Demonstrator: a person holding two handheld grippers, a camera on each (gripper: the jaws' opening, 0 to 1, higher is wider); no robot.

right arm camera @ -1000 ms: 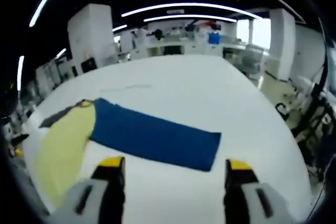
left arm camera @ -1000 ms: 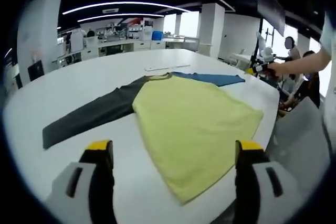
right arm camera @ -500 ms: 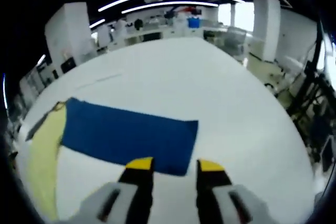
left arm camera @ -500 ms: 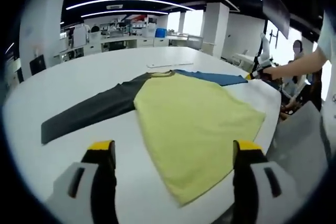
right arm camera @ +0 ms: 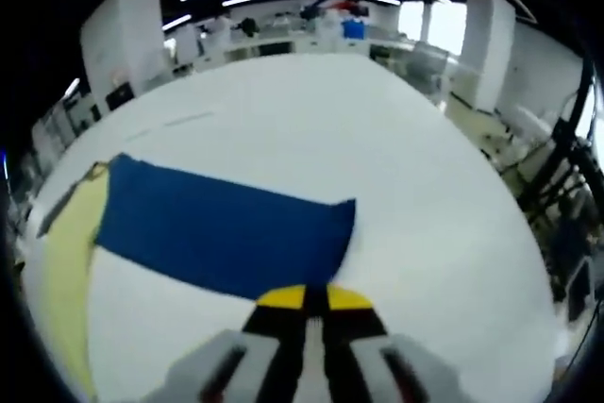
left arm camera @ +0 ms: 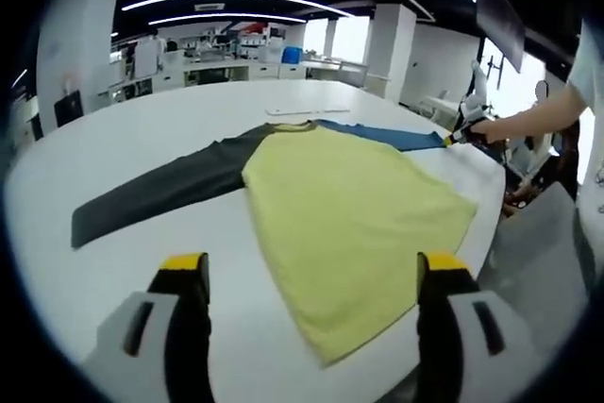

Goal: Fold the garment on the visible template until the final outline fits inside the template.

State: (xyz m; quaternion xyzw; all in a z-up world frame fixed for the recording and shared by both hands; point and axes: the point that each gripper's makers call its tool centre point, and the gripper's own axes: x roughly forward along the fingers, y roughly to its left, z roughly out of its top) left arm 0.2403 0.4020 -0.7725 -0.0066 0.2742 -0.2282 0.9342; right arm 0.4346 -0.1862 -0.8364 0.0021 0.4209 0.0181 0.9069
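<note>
A long-sleeved shirt lies flat on the white table (left arm camera: pixel 142 120). It has a yellow body (left arm camera: pixel 349 205), a dark grey sleeve (left arm camera: pixel 160 191) stretched left and a blue sleeve (left arm camera: pixel 387 136) stretched right. My left gripper (left arm camera: pixel 311 271) stands open just short of the yellow hem, with nothing between its jaws. In the right gripper view the blue sleeve (right arm camera: pixel 222 228) runs across the table, and my right gripper (right arm camera: pixel 316 297) is shut on the near edge of its cuff end. That same right gripper (left arm camera: pixel 462 134) sits at the sleeve's tip in the left gripper view.
A thin pale strip (left arm camera: pixel 302 110) lies on the table beyond the collar. The table's edge curves close by the yellow hem at the right, where a person's arm (left arm camera: pixel 528 120) reaches in. Desks and white pillars stand far behind.
My right gripper has moved up to the blue sleeve's cuff end and gone from open to shut on it. The left gripper has stayed open in place.
</note>
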